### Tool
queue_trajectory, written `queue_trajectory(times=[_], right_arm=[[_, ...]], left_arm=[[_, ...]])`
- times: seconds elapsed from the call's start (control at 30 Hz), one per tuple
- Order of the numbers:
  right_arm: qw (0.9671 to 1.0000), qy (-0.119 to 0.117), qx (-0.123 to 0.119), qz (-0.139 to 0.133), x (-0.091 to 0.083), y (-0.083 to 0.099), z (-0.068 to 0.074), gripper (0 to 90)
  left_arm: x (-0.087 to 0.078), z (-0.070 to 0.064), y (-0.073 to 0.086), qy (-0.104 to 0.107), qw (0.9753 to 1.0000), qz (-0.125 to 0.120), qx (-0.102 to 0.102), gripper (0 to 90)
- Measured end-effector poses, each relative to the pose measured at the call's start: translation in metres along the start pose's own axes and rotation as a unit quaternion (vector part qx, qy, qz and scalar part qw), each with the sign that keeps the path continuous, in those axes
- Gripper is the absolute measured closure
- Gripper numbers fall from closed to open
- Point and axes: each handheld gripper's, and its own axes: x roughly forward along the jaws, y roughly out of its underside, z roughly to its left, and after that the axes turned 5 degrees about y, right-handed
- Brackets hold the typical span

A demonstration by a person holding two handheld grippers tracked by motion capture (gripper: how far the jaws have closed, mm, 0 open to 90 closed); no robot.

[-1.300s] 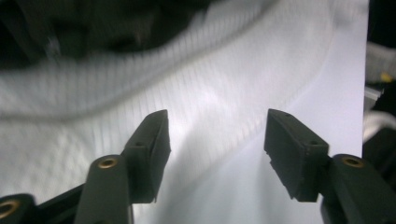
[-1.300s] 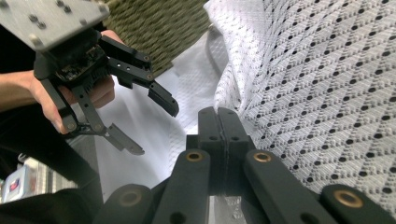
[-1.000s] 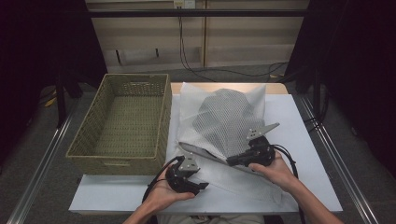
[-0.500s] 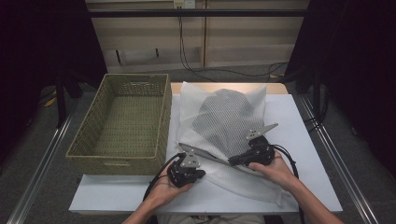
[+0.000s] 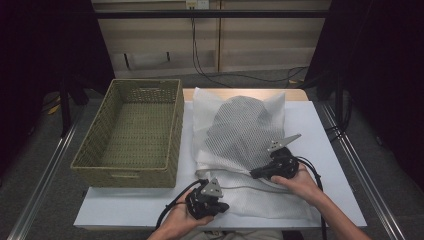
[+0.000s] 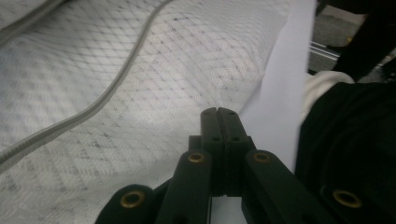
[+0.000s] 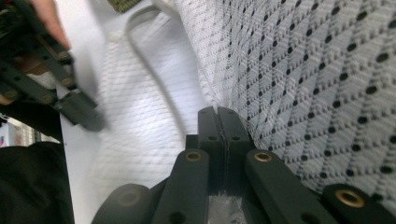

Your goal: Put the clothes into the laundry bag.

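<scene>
Mesh bag [image 5: 245, 132] beside wicker basket [image 5: 132, 132].

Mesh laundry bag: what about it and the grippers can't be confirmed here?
- Left gripper, left gripper view: jaws together; fabric between them unclear.
- Right gripper, right gripper view: same doubt at the mesh bag.
- Bag's contents, high view: covered by mesh.
- Zipper, right gripper view: motion-blurred.

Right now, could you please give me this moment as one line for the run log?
left gripper: shut, at mesh bag's near edge | right gripper: shut against the bag, grip unclear | basket: left of bag | table
</scene>
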Motion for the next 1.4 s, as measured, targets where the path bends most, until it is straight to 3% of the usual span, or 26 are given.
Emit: queue_trajectory(times=[0.1, 0.17, 0.23, 0.3, 0.37, 0.43, 0.47, 0.5, 0.53, 0.67, 0.73, 0.87, 1.03, 1.1, 1.27, 1.33, 1.37, 1.4], right_arm=[[0.9999, 0.007, -0.006, 0.006, -0.002, 0.004, 0.002, 89.1], [0.9999, 0.009, -0.004, 0.013, -0.003, 0.007, 0.003, 88.6], [0.9997, 0.014, -0.010, 0.018, -0.003, 0.012, 0.004, 87.8], [0.9993, 0.013, -0.012, 0.033, -0.003, 0.017, 0.006, 87.2], [0.9991, 0.017, -0.019, 0.035, -0.001, 0.020, 0.009, 86.4], [0.9986, 0.022, -0.024, 0.042, 0.000, 0.021, 0.011, 85.8], [0.9983, 0.026, -0.027, 0.045, 0.002, 0.021, 0.012, 85.4], [0.9978, 0.032, -0.032, 0.048, 0.003, 0.021, 0.013, 85.4], [0.9977, 0.030, -0.032, 0.051, 0.005, 0.021, 0.013, 85.7], [0.9958, 0.033, -0.054, 0.067, 0.012, 0.024, 0.016, 84.7], [0.9957, 0.038, -0.048, 0.069, 0.012, 0.023, 0.017, 83.7], [0.9961, 0.034, -0.048, 0.065, 0.013, 0.024, 0.017, 82.9], [0.9962, 0.034, -0.049, 0.064, 0.013, 0.024, 0.017, 82.5], [0.9963, 0.036, -0.047, 0.062, 0.013, 0.025, 0.017, 82.0], [0.9958, 0.041, -0.050, 0.064, 0.012, 0.024, 0.018, 81.0], [0.9956, 0.039, -0.054, 0.065, 0.012, 0.024, 0.018, 80.3], [0.9958, 0.036, -0.056, 0.062, 0.012, 0.024, 0.018, 80.1], [0.9957, 0.038, -0.057, 0.062, 0.012, 0.024, 0.018, 79.8]], left_arm=[[0.001, -0.013, 0.000, 0.014, 0.9999, -0.007, 0.004, 90.0], [-0.001, -0.019, 0.000, 0.012, 0.9998, 0.002, 0.012, 90.0], [-0.002, -0.022, 0.003, 0.017, 0.9998, -0.006, 0.001, 90.0], [-0.005, -0.022, 0.005, 0.007, 1.0000, 0.003, -0.004, 90.0], [-0.004, -0.020, 0.006, 0.016, 0.9999, 0.000, 0.003, 90.0], [-0.003, -0.018, 0.007, 0.018, 0.9998, -0.003, -0.009, 90.0], [-0.004, -0.016, 0.007, 0.003, 1.0000, 0.003, -0.004, 87.5], [-0.005, -0.014, 0.008, 0.015, 0.9997, -0.014, -0.015, 82.1], [-0.008, -0.013, 0.009, 0.013, 0.9995, -0.024, -0.017, 80.0], [-0.031, -0.003, 0.014, -0.021, 0.9965, -0.070, -0.040, 69.8], [-0.044, 0.003, 0.019, -0.049, 0.9951, -0.070, -0.050, 66.8], [-0.061, 0.011, 0.036, -0.082, 0.9911, -0.079, -0.069, 64.1], [-0.073, 0.022, 0.052, -0.127, 0.9862, -0.062, -0.086, 62.5], [-0.073, 0.027, 0.054, -0.136, 0.9846, -0.058, -0.093, 59.2], [-0.061, 0.036, 0.049, -0.138, 0.9850, -0.034, -0.098, 55.1], [-0.058, 0.038, 0.048, -0.139, 0.9857, -0.025, -0.093, 59.0], [-0.056, 0.038, 0.047, -0.143, 0.9841, -0.031, -0.100, 63.0], [-0.057, 0.039, 0.047, -0.146, 0.9842, -0.023, -0.097, 67.1]])
